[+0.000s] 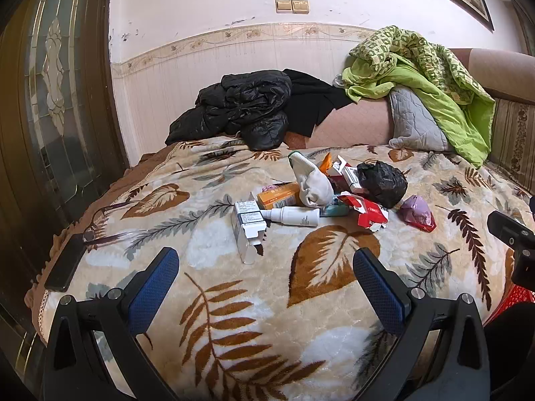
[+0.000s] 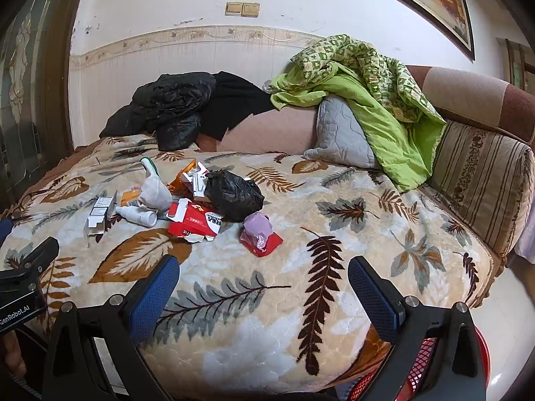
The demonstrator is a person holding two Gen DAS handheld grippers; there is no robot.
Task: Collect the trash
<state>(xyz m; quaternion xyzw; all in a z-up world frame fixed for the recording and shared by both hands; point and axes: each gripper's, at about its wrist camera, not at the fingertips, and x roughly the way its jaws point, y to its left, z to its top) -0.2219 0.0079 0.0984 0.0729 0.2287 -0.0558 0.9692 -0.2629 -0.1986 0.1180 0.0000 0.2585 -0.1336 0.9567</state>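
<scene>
Left wrist: trash [image 1: 321, 197] beyond tongs [image 1: 265, 274].

You face a leaf-patterned blanket [image 2: 301, 300] on a sofa; white wall [image 2: 150, 6] at twelve o'clock, dark glazed door [image 1: 50, 100] at nine.

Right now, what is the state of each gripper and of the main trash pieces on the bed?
left gripper: open, empty
right gripper: open, empty
grey-white box: end flap open
red carton: torn open
black bag: crumpled
white bottle: lying down
</scene>
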